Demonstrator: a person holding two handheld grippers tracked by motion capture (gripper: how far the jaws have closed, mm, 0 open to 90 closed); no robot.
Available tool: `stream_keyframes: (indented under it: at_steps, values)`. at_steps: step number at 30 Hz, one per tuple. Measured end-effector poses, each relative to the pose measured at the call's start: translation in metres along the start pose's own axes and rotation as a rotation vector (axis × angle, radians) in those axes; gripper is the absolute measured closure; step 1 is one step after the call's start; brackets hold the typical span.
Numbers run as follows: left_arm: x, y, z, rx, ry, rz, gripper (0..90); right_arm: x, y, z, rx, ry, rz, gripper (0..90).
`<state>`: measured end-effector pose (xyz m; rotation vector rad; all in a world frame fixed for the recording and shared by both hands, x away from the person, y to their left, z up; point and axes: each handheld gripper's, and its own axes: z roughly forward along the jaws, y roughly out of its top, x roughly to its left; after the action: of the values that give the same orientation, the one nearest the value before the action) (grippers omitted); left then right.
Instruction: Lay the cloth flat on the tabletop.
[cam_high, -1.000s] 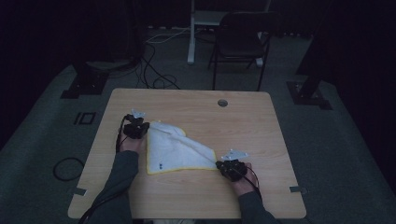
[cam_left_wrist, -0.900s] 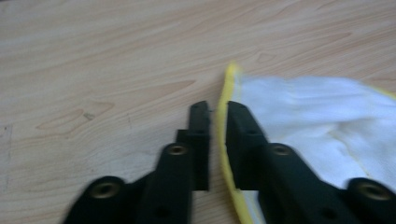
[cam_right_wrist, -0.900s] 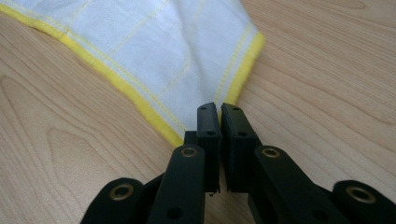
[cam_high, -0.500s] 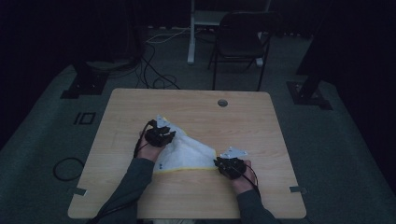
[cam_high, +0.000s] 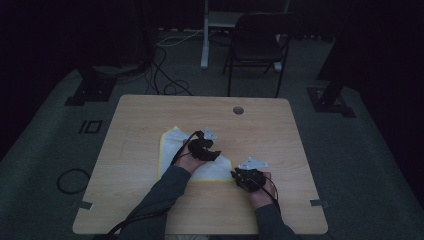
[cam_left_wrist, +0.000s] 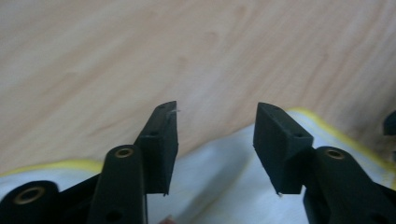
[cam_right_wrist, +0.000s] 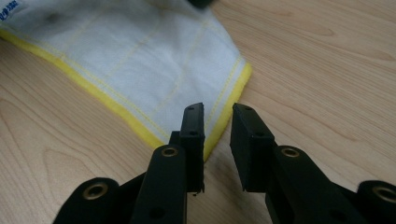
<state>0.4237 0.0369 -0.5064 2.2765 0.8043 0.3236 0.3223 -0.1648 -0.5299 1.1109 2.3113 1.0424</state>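
Broadly, the table (cam_high: 150, 200) carried the white, yellow-edged cloth (cam_high: 172, 142) folded left of centre, its long edge running from 10 to 4 o'clock. Left tongs (cam_high: 206, 150) hovered over its middle, jaws just spread wide, nothing between them. Right tongs (cam_high: 239, 176) sat at the cloth's 4 o'clock corner, jaws slightly parted, one pad on the hem (cam_right_wrist: 224, 119), not clenched.

In the high view the left gripper (cam_high: 204, 146) and its forearm cover the middle of the white, yellow-edged cloth (cam_high: 172, 142), in the right gripper view the picture's top edge cuts that cloth off, and its small blue label (cam_right_wrist: 9, 8) is too blurred to read.
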Motion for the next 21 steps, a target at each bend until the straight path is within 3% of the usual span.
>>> stream_keyframes:
  at_steps: [2,5,6,8,11,15,21]
  values:
    - [-0.002,0.0,0.007,0.033,-0.032,-0.002,46.2,-0.001,-0.001,-0.001,0.0,0.0,0.002,74.9]
    - [-0.004,0.0,0.013,0.066,-0.027,0.015,45.9,-0.003,-0.001,-0.002,-0.002,-0.004,0.005,74.9]
    - [-0.007,-0.002,0.016,0.092,-0.018,0.025,50.3,-0.004,-0.002,-0.003,-0.002,-0.006,0.009,74.9]
    - [-0.007,-0.003,0.013,0.105,-0.009,0.029,67.5,-0.005,-0.002,-0.004,-0.003,-0.009,0.013,74.9]
    - [-0.008,-0.003,0.004,0.093,-0.012,0.036,84.3,-0.006,-0.002,-0.004,-0.008,-0.016,0.02,75.0]
    - [-0.01,-0.004,-0.012,0.061,-0.016,0.043,85.6,-0.008,-0.001,-0.005,-0.009,-0.023,0.023,75.1]
    - [-0.008,-0.019,-0.059,-0.061,0.009,0.016,85.5,-0.01,0.0,-0.006,-0.014,-0.033,0.027,75.3]
